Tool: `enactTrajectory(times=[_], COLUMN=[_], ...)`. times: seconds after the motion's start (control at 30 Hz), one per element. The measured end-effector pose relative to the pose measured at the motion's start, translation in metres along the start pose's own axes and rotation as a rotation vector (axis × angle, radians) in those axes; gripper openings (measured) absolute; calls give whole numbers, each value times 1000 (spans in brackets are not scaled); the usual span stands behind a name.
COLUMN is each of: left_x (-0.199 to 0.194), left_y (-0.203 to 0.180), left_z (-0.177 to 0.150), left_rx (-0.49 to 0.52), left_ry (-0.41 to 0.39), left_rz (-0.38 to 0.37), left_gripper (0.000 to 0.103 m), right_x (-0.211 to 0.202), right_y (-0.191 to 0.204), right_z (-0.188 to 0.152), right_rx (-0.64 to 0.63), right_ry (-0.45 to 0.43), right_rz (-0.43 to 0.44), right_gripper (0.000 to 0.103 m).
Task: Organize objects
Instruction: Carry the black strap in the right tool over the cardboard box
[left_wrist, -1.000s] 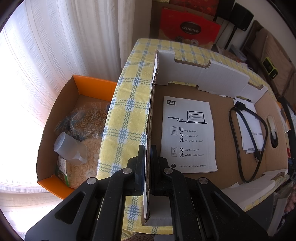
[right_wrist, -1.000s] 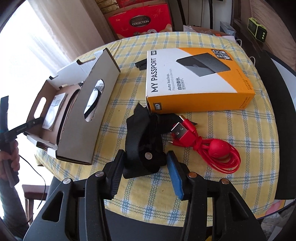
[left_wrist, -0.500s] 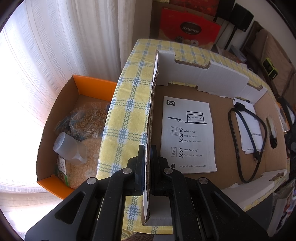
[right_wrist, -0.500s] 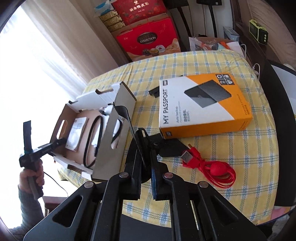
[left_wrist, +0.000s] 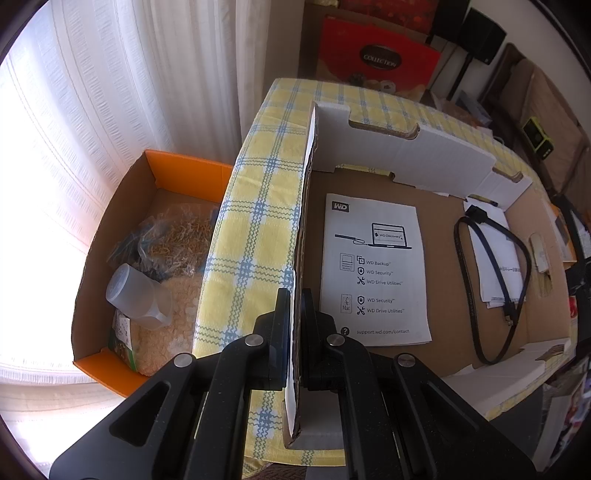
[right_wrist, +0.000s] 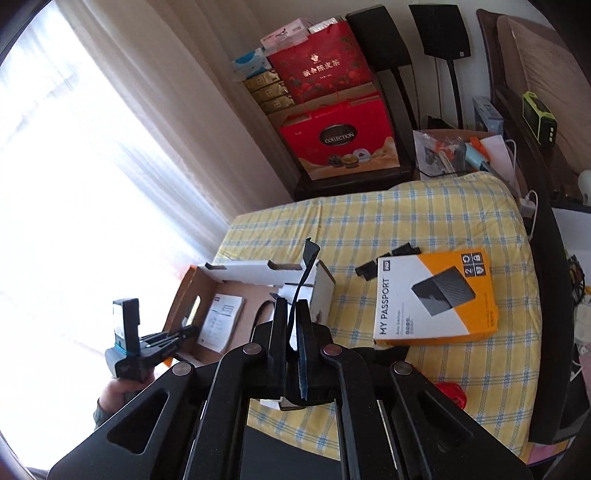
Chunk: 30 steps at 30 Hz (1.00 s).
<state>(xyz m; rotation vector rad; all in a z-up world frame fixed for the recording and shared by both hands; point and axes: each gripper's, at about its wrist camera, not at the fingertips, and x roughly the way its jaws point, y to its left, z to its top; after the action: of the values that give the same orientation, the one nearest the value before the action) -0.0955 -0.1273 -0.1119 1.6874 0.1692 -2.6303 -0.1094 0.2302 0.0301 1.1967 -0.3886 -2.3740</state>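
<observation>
your right gripper (right_wrist: 291, 325) pinches the floppy black strap (right_wrist: 308, 258); your left gripper (left_wrist: 293, 314) clamps the stiff cardboard tray wall (left_wrist: 304, 206).

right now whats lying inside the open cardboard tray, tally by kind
white printed WD leaflet: 1
black looped cable: 1
folded white paper sheet under the cable: 1
total: 3

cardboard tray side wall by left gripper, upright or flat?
Upright: the left gripper is shut on the wall, which stands on edge above the tray floor.
</observation>
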Motion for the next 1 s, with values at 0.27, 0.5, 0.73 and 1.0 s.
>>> enactTrajectory(times=[0.27, 0.5, 0.73, 1.0], left_x=[0, -2, -2, -3], left_y=[0, -2, -2, -3], left_z=[0, 2, 2, 3], left_rx=[0, 2, 0, -1], left_ry=[0, 1, 1, 1], left_rz=[0, 1, 0, -2], left_gripper=[4, 4, 4, 4], right_x=[-8, 7, 24, 93], right_y=[47, 85, 115, 89], right_z=[27, 37, 39, 6], right_rx=[-68, -112, -167, -116], right_ry=[-24, -6, 19, 192], right_rz=[69, 129, 160, 127], right_gripper=[3, 3, 3, 3])
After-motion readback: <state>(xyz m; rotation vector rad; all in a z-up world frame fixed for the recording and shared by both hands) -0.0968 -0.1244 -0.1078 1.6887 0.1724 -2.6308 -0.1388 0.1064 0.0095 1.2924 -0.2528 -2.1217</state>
